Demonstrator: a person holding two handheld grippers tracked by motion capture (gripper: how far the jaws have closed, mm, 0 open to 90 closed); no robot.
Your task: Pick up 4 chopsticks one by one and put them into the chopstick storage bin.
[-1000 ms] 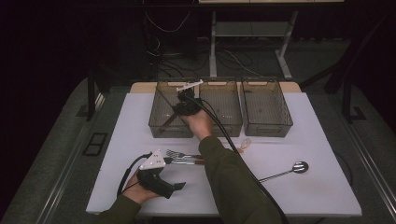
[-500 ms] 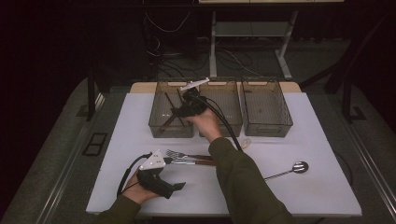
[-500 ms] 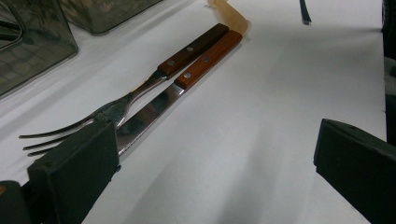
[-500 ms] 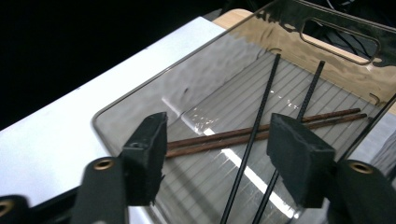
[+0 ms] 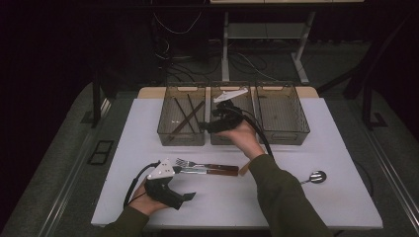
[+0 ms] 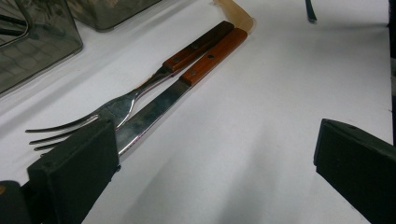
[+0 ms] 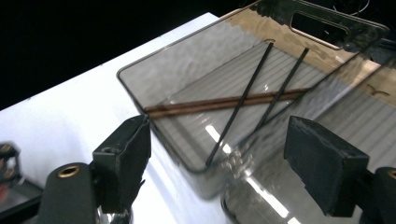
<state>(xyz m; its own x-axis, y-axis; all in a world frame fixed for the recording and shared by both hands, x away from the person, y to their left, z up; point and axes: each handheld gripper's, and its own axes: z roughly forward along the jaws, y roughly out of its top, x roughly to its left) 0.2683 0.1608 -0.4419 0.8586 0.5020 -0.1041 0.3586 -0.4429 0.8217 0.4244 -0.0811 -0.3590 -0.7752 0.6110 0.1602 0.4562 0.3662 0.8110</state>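
A fork point(image 5: 197, 164) and a knife point(image 5: 212, 171) with brown wooden handles lie side by side on the white table point(image 5: 148, 133), front of centre. My left gripper point(image 5: 184, 183) rests low at their left end, open. In the left gripper view its left jaw sits beside the knife blade point(image 6: 154, 109) and the fork point(image 6: 116, 107), with bare table between the jaws. My right gripper point(image 5: 205, 127) hovers open and empty at the front of the left bin point(image 5: 168, 129). The right gripper view shows brown chopsticks point(image 7: 224, 103) and black chopsticks point(image 7: 243, 102) crossed inside that bin point(image 7: 154, 74).
Three clear bins stand in a row at the back: left, middle point(image 5: 232, 139) and right point(image 5: 296, 132). A metal spoon point(image 5: 315, 177) lies at the front right. A small tan scrap point(image 5: 243, 169) sits by the knife handle. Dark floor surrounds the table.
My right gripper has drawn back from over the left bin, a little to the right and toward the person. The left gripper, fork and knife have not moved.
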